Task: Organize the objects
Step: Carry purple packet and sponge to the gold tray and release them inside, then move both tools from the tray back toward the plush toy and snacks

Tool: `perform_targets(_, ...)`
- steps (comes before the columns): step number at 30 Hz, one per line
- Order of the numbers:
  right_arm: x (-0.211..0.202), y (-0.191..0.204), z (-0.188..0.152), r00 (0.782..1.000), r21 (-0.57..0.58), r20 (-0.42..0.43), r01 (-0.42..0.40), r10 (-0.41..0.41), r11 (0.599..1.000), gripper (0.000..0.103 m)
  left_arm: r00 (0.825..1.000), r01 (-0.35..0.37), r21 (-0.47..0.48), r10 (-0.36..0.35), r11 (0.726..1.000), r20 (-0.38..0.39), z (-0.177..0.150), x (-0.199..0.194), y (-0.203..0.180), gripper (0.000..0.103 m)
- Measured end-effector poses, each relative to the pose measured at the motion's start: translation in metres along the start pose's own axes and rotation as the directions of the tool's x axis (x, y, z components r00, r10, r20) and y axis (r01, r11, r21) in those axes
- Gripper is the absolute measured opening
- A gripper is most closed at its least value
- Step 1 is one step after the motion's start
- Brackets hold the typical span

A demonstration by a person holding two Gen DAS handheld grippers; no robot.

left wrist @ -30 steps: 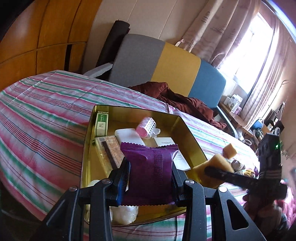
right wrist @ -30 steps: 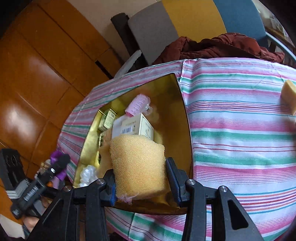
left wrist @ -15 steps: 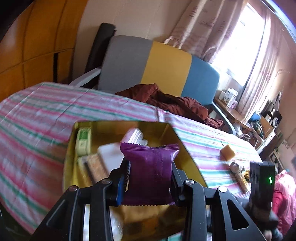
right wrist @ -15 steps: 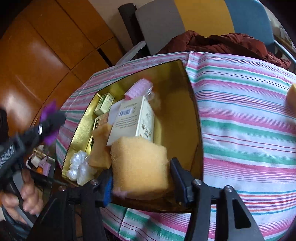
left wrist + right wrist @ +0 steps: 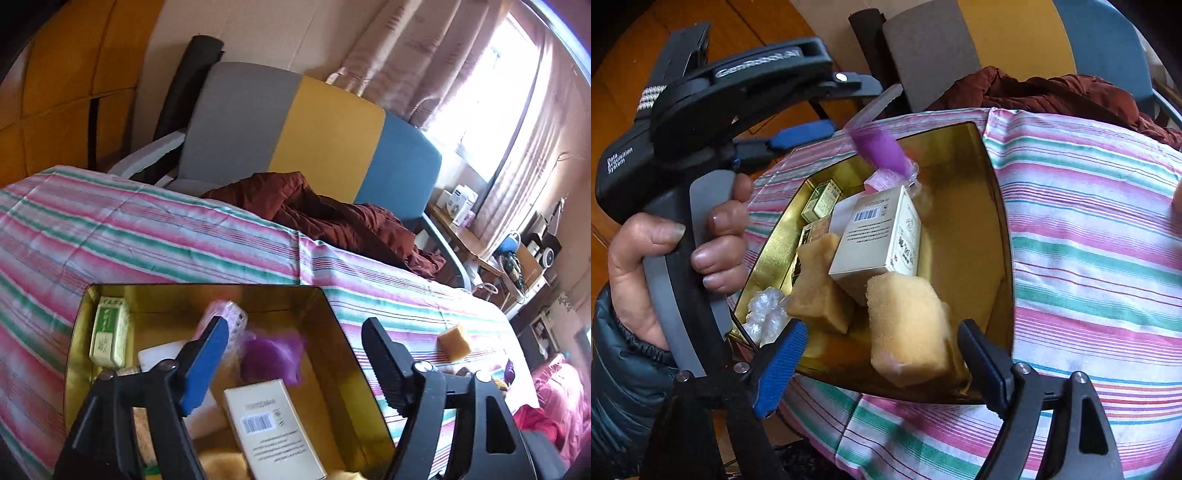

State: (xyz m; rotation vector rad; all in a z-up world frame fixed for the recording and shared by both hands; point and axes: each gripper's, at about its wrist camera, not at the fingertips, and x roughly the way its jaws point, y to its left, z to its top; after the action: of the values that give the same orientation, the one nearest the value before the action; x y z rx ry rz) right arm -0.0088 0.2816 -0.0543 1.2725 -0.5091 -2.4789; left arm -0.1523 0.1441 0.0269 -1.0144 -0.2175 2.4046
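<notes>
A gold tin (image 5: 207,286) on the striped cloth holds a white barcode box (image 5: 273,432), a green box (image 5: 109,332) and a pink item (image 5: 231,321). My left gripper (image 5: 293,323) hangs over it, its jaws opening. The purple packet (image 5: 271,356) is blurred below them, free of the pads, and shows as a purple streak (image 5: 879,147) in the right wrist view. My right gripper (image 5: 879,326) is at the tin's (image 5: 964,206) near corner, jaws opening. The yellow sponge (image 5: 908,325) stands between them, untouched by the pads. A hand (image 5: 653,251) holds the left gripper (image 5: 842,107).
In the tin lie a second sponge piece (image 5: 820,288) and crumpled plastic (image 5: 764,314). A sponge cube (image 5: 454,341) sits on the cloth to the right. Behind the table is a grey, yellow and blue chair (image 5: 325,136) with a red-brown garment (image 5: 321,218).
The left gripper moved over the tin, opened and let go of the purple packet. The right gripper opened off the yellow sponge, which now rests in the tin.
</notes>
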Motion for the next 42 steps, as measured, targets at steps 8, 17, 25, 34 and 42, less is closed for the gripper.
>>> perform_targets(8,0.002,0.004,0.001,1.000,-0.007,0.009,0.029,-0.029,1.000,0.086,0.998,-0.061,-0.011,0.061,0.998,-0.020,-0.039,-0.026,0.018,0.076)
perform_targets(17,-0.006,0.003,-0.001,0.997,0.014,0.034,0.067,-0.067,0.998,0.086,0.986,-0.164,-0.012,0.164,0.986,-0.010,-0.079,-0.055,0.031,0.079)
perform_targets(25,-0.015,0.002,-0.003,0.991,0.034,0.062,0.120,-0.122,0.992,0.086,0.974,-0.229,0.063,0.228,0.971,0.014,-0.099,-0.069,0.024,0.084)
perform_targets(34,-0.025,0.009,-0.005,0.982,0.012,0.090,0.168,-0.169,0.986,0.093,0.969,-0.248,0.078,0.246,0.966,0.031,-0.104,-0.079,0.019,0.087)
perform_targets(42,-0.032,0.007,-0.004,0.967,0.000,0.109,0.232,-0.231,0.973,0.093,0.963,-0.269,0.106,0.267,0.957,0.036,-0.111,-0.083,0.014,0.087)
